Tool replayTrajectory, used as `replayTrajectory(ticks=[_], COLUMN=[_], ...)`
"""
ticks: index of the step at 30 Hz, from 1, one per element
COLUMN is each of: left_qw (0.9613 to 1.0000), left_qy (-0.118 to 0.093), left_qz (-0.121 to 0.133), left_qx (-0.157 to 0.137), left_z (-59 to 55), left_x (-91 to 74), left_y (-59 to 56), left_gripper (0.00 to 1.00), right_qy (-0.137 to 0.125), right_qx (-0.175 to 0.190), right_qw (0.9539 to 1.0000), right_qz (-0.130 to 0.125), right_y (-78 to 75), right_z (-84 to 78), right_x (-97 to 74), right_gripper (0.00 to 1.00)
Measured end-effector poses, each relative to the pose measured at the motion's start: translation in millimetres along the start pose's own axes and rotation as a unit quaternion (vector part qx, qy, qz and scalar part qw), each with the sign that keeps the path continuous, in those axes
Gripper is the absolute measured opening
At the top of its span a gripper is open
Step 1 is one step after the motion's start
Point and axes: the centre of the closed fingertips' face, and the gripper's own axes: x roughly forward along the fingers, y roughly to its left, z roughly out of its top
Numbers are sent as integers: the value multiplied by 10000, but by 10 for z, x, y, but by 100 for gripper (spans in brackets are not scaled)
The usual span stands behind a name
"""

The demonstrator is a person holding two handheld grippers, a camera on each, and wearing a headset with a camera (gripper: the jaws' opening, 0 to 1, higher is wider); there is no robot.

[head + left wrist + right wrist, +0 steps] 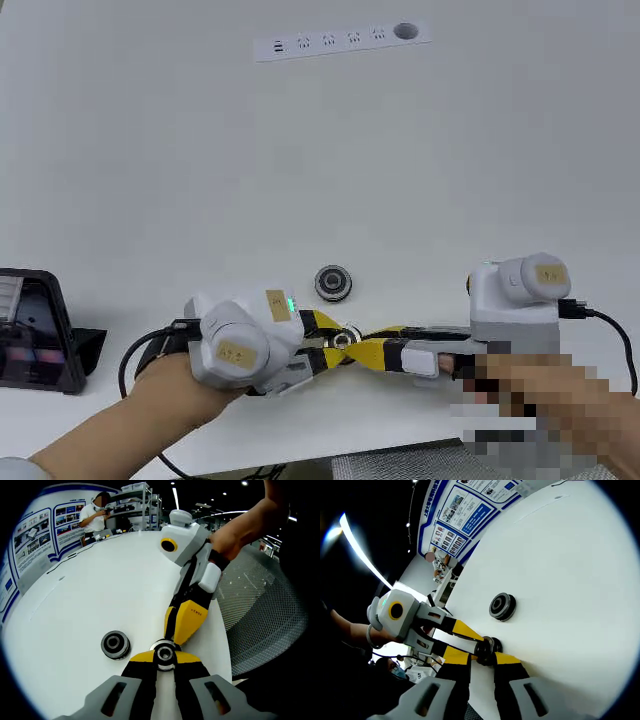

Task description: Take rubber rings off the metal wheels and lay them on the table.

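A small metal wheel [343, 340] with a black rubber ring around it hangs just above the white table near its front edge, held from both sides. My left gripper [164, 658] is shut on this wheel [164, 653] with its yellow tips either side of it. My right gripper [483, 656] comes from the opposite side and is shut on the same wheel [488, 649] at its rim. In the head view the left gripper [333, 338] and right gripper [356, 347] meet tip to tip. A second wheel [333, 283] with its black ring lies flat on the table just beyond.
A white power strip [340, 41] lies at the far side of the table. A black device on a stand [35, 330] sits at the left edge. The table's front edge runs close under the grippers. A person [95, 515] stands far off.
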Motion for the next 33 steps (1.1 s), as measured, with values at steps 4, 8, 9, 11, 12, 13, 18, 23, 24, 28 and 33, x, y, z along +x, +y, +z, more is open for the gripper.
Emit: replayTrajectory(ticks=[4,8,9,11,12,13,18,23,24,28,33], left_qw=[10000,10000,10000,10000,10000,10000,10000,10000,10000,10000,10000], left_qy=[-5,-9,-9,-4,-4,-3,-8,-10,-7,-5,-6], left_qz=[-1,2,4,6,7,8,12,16,17,15,10], left_qx=[-2,-8,-8,-7,-6,-6,-8,-8,-6,-5,-2], left_z=[1,1,1,2,1,1,1,3,3,2,1], left_x=[1,1,1,1,0,0,1,0,0,-1,-2], left_y=[-1,-2,-2,-3,-3,-3,-4,-4,-3,-3,0], left_gripper=[12,12,12,12,12,12,12,12,12,12,12], right_qy=[16,47,51,66,69,73,59,-2,-1,-22,-43], right_qx=[-27,-34,-74,-51,-66,-63,-119,-175,-162,-162,-227], right_qw=[9999,9996,9995,9994,9994,9994,9993,9991,9992,9991,9989], right_qz=[-167,-259,-294,-333,-330,-336,-360,-376,-379,-403,-406], right_y=[-56,-81,-91,-105,-103,-103,-104,-99,-100,-100,-79], right_z=[-8,-14,-12,-15,-14,-14,-12,11,11,13,18], right_x=[1,11,10,9,11,12,7,1,-1,-2,2], right_gripper=[10,8,7,5,5,5,4,2,2,2,2])
